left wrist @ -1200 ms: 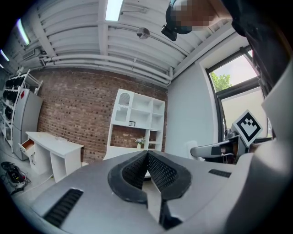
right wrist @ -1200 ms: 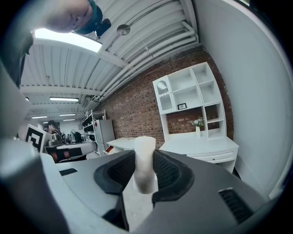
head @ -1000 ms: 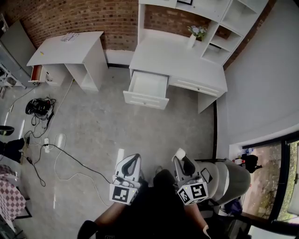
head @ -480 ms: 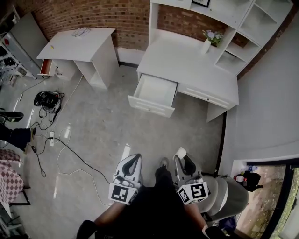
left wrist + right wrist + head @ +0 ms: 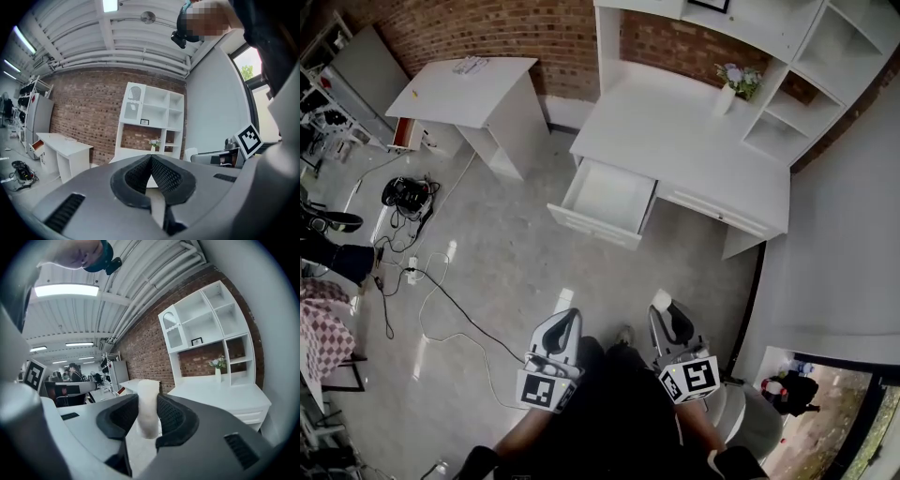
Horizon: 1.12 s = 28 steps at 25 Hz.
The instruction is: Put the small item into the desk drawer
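Observation:
My right gripper (image 5: 663, 304) (image 5: 148, 414) is shut on a small white block (image 5: 148, 406) that stands upright between its pads; its top (image 5: 661, 301) shows at the jaw tips in the head view. My left gripper (image 5: 570, 319) (image 5: 151, 161) is shut with nothing in it. Both are held level in front of the person's body, side by side. The white desk (image 5: 675, 131) stands ahead by the brick wall, with its left drawer (image 5: 605, 202) pulled out and nothing visible inside it. The drawer lies well ahead of both grippers.
A second white desk (image 5: 464, 89) stands at the left by the wall. Cables (image 5: 412, 281) and dark gear (image 5: 405, 194) lie on the grey floor at the left. A vase of flowers (image 5: 733, 86) stands on the main desk under white shelves (image 5: 825, 66). A grey bin (image 5: 741, 427) is at my right.
The desk and its open drawer have come nearer and sit lower in the head view as the person walks forward. Both grippers keep their pose, the right one holding the block.

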Each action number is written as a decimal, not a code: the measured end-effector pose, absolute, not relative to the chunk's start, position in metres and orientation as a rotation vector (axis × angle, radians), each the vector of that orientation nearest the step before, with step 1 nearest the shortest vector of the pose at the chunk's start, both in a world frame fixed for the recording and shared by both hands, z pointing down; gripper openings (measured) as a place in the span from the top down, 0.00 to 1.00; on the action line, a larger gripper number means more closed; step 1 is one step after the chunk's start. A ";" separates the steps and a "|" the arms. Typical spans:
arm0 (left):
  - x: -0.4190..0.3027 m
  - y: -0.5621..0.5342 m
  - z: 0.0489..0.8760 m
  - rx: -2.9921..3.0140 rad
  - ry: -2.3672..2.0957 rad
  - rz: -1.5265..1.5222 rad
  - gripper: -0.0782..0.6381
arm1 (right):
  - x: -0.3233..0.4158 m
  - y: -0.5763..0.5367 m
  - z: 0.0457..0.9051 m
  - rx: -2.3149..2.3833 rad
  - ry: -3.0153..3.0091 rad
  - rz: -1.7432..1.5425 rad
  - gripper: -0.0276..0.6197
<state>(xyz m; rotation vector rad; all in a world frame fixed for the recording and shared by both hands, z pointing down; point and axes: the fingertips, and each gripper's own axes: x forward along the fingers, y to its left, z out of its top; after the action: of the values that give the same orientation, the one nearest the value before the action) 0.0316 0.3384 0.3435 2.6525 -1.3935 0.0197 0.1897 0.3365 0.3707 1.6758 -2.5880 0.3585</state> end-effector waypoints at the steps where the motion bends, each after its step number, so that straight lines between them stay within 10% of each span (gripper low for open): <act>1: 0.037 0.335 0.346 2.627 -1.405 0.030 0.86 | 0.196 0.331 0.372 1.671 -2.592 0.366 0.74; 28: 0.053 0.075 0.346 2.589 -1.407 -0.099 0.86 | 0.205 0.078 0.377 1.634 -2.559 0.346 0.74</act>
<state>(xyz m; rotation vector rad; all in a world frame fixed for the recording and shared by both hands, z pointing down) 0.0527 0.0747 0.3456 2.5893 -1.4066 -0.0989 0.2047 0.0779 0.3769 1.6338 -2.5593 0.3463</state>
